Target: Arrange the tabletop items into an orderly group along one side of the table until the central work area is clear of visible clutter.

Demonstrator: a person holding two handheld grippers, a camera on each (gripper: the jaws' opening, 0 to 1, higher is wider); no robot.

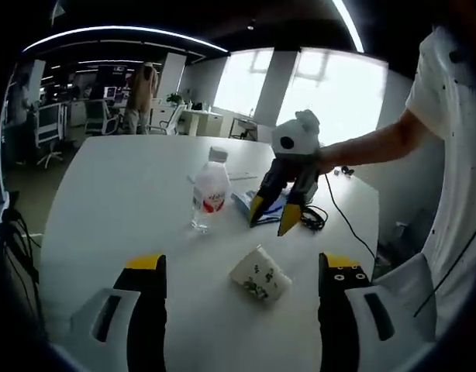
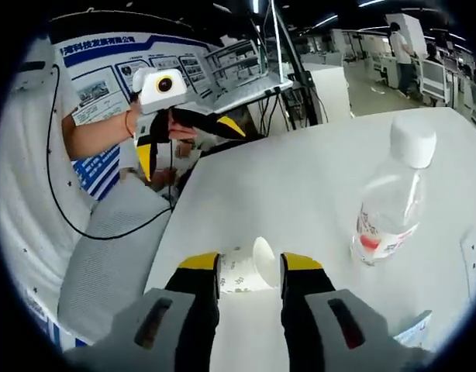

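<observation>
A white paper cup [image 1: 260, 283] with dark print lies on its side on the white table [image 1: 114, 201], just ahead of my left gripper [image 1: 242, 267], whose jaws stand wide open and empty. A clear water bottle [image 1: 209, 190] with a white cap and red label stands upright beyond it. My right gripper [image 1: 274, 214] hovers over a blue packet [image 1: 250, 203], open, clear of the cup. In the right gripper view my right gripper [image 2: 250, 267] is open, with the cup [image 2: 242, 273] on the table between its tips; the bottle [image 2: 393, 194] stands to the right. My left gripper [image 2: 187, 143] is open beyond the table edge.
A black cable [image 1: 317, 218] lies coiled by the packet and trails off the table's edge. A person stands far back among office chairs [image 1: 141, 93]. A grey seat [image 2: 118, 248] sits beside the table edge [image 2: 172, 225]. Wide bare tabletop stretches to the left of the bottle.
</observation>
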